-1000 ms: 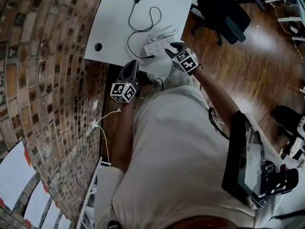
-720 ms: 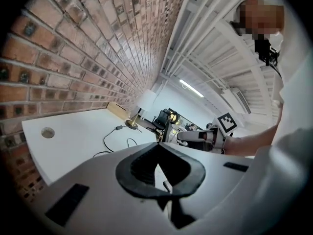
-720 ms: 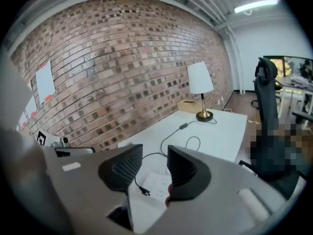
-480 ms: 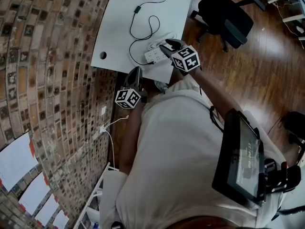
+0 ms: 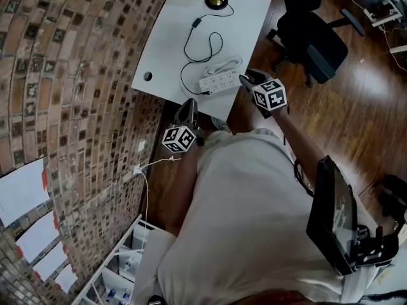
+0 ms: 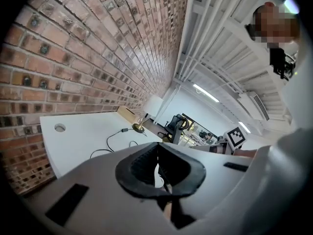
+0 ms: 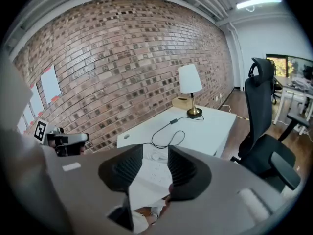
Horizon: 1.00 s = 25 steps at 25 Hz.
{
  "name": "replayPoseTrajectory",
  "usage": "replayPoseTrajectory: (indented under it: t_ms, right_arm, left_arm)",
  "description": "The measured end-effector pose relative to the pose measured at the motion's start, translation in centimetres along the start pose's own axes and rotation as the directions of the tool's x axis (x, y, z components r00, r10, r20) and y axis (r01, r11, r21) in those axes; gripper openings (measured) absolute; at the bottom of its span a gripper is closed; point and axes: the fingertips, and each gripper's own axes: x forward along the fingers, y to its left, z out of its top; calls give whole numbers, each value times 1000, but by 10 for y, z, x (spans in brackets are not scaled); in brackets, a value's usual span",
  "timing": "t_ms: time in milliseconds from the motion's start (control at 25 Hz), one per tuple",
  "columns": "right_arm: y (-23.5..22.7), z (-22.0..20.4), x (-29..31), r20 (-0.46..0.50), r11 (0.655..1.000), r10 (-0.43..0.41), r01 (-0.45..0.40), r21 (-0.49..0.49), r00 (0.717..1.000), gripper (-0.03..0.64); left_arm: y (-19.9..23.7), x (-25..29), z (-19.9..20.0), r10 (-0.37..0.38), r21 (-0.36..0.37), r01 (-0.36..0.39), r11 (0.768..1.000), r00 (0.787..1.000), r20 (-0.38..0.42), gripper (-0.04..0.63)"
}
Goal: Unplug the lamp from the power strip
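Left gripper (image 6: pixel 157 168): its jaws are seen brought together but for a thin slit, and nothing is gripped between them. In the head view it is held off the near edge of the table, short of the power strip.

Right gripper (image 7: pixel 154 159): its jaws are held apart and have just been closing a little. Nothing is pressed by the pads; the power strip is only seen through the gap, beyond them. In the head view it is held near the strip's right end.

Power strip (image 5: pixel 220 80): white, laid flat near the table's near edge, with its own white cable (image 5: pixel 222 65) coiled just behind it.

Lamp (image 5: pixel 216 0): stood at the far edge of the table, well apart from the strip. A brass-coloured base and a white shade are seen.

Lamp cord (image 5: pixel 189 46): black, run from the lamp base past an inline switch (image 5: pixel 197 23), looped across the table and brought to the strip's left end.

Plug (image 5: pixel 204 92): seen as a small dark end of the cord lying against the strip's left end, too small for more to be told.

Table (image 5: pixel 168 40): white, set against the brick wall (image 5: pixel 63 75), with a round hole (image 5: pixel 147 76) near its left corner.

Office chair (image 5: pixel 311 33): black, stood on the wood floor to the right of the table.
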Motion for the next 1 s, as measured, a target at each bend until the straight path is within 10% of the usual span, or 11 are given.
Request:
replayPoseTrajectory:
  t_ms: [480,1000]
  right_arm:
    - [-11,-25,66,-73,999,-24,26,23,997,141]
    - [13,-35,60,-172,965,176,-204,-163,969,133]
  left_arm:
    - [27,19,4,-85,165,114,980,981,-172,3]
    - [33,-15,5,165,64,-163,985,986,-30,3]
